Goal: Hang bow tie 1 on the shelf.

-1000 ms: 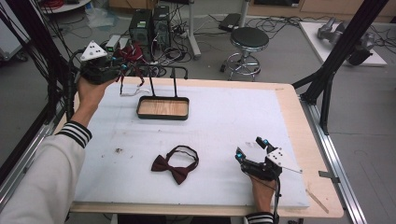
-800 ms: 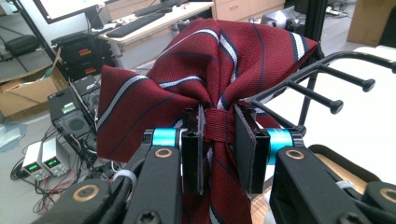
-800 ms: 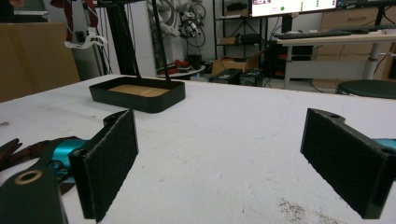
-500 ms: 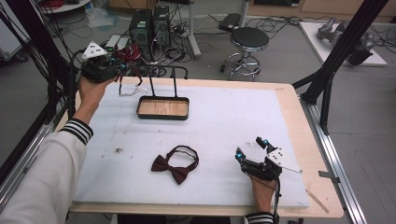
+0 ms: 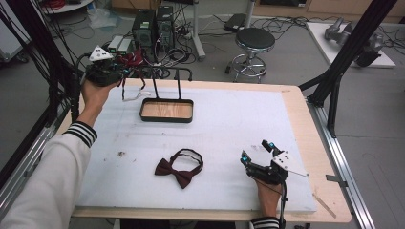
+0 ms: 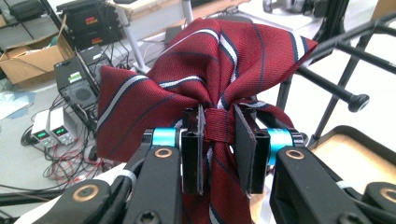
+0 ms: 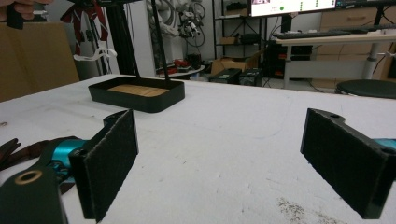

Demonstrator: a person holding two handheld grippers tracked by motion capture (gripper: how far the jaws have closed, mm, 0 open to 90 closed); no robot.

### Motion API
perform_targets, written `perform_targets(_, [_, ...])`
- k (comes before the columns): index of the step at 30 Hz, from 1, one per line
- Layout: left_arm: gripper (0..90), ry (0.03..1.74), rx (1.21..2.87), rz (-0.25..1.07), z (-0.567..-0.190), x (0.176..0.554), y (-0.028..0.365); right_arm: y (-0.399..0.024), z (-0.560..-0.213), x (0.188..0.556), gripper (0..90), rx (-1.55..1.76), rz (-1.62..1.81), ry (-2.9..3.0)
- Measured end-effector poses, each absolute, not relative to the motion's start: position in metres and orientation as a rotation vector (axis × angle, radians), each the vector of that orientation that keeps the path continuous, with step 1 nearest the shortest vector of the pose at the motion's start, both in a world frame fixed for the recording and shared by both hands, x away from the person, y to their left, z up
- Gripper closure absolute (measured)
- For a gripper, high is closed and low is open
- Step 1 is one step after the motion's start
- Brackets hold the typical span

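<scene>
Near edge, your right: your right gripper (image 5: 258,151) rests low on the white mat (image 5: 239,119) near the table's front right part, jaws spread wide apart with nothing between them; in the right gripper view the two black pads (image 7: 112,163) frame bare mat. Your right hand (image 5: 267,200) comes in from the bottom edge behind it.

Near centre: one dark red bow tie (image 5: 179,169) with a dark neck strap looped behind it lies flat on the mat, left of the right gripper and apart from it. Its edge shows at the lower left of the right gripper view (image 7: 14,151).

Mid table, toward the far side: one black tray with a wooden floor (image 5: 167,110), with two black uprights rising from its back edge to a hooked crossbar (image 5: 169,71).

Far left corner: your left gripper (image 5: 119,71), held in your left hand (image 5: 95,93) above the table's far left corner, beside the rack's crossbar. Its jaws are clamped on the centre knot of a red striped bow tie (image 6: 205,79), red with navy and white stripes, whose wings fan out above the pads. A white strap (image 5: 133,93) hangs beneath it.

Beyond the table: a round stool (image 5: 254,40) and electronic units with cables (image 5: 153,26) on the floor.
</scene>
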State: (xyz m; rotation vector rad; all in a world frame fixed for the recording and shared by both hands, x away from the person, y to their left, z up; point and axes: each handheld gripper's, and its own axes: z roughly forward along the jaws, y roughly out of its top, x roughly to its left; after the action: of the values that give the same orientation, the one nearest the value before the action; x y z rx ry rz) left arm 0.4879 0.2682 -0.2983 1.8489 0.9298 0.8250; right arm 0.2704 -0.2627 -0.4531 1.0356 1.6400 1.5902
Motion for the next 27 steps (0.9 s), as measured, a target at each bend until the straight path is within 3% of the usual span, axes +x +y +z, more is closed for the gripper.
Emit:
perform_targets(14, [73.6, 0.959, 1.888, 0.804, -0.308, 0.487, 0.271, -0.262, -0.453, 0.270, 10.3, 1.035, 1.590, 1.639])
perform_targets(27, [73.5, 0.974, 1.981, 0.692, -0.322, 0.491, 0.265, -0.262, -0.453, 0.270, 10.3, 1.030, 1.585, 1.640])
